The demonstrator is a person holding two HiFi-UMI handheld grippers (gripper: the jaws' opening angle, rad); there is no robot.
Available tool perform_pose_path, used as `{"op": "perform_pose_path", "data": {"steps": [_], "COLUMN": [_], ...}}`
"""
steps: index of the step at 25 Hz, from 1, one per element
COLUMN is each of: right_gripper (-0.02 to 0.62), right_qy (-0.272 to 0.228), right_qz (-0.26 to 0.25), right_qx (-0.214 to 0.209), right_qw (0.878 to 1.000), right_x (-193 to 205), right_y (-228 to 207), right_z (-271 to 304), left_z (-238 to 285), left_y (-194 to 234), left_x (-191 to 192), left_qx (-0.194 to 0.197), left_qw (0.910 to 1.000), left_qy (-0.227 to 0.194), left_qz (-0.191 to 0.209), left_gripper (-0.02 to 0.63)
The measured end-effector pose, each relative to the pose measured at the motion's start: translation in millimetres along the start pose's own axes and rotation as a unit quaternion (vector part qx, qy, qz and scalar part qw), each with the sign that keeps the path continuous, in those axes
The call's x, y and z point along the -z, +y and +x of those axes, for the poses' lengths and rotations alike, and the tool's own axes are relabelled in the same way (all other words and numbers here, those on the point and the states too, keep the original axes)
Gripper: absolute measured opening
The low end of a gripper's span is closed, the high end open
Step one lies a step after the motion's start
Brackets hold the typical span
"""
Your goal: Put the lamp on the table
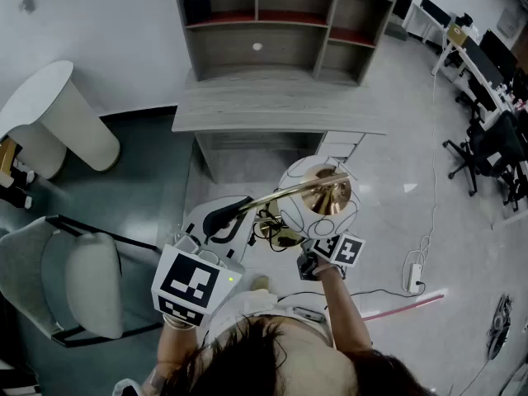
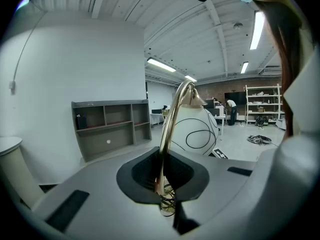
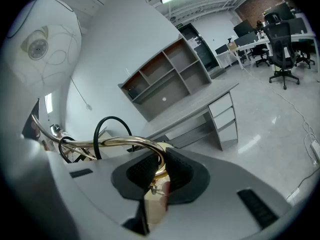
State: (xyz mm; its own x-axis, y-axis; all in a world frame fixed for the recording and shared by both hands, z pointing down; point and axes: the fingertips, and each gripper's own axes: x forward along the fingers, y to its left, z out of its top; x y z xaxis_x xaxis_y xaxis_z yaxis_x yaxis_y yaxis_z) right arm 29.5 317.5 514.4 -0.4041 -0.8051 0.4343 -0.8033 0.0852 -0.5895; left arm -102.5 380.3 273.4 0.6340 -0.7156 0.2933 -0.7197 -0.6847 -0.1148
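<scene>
The left gripper (image 2: 162, 183) is clamping the brass stem (image 2: 170, 129) of the lamp (image 1: 289, 195) low down, probably to bear its weight. The right gripper (image 3: 157, 176) is pinching the stem's curved end by the white globe shade (image 1: 307, 213), probably to steady it. The lamp is hanging between both grippers, short of the grey desk (image 1: 280, 106).
</scene>
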Motion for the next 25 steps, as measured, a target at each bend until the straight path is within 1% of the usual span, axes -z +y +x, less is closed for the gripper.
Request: {"op": "perform_pose_path", "data": {"steps": [9, 14, 25], "right_gripper": [0.055, 0.055, 0.055], "right_qy": [-0.008, -0.004, 0.009], "right_qz": [0.001, 0.001, 0.001], "right_qx": [0.006, 0.012, 0.018], "right_qw": [1.000, 1.000, 1.000], "right_x": [-2.9, -0.1, 3.4], "right_y": [13.9, 17.6, 14.3], "right_z": [20.4, 28.2, 43.1], "left_z": [-0.9, 0.3, 11.3], "left_y": [26.3, 38.6, 50.7], "left_x": [5.1, 9.4, 16.0], "left_qx": [0.011, 0.015, 0.017], "left_qw": [0.9999, 0.9999, 0.9998], "left_qy": [-0.006, -0.006, 0.000], "left_qz": [0.002, -0.004, -0.014], "left_gripper": [0.017, 0.017, 0.017]}}
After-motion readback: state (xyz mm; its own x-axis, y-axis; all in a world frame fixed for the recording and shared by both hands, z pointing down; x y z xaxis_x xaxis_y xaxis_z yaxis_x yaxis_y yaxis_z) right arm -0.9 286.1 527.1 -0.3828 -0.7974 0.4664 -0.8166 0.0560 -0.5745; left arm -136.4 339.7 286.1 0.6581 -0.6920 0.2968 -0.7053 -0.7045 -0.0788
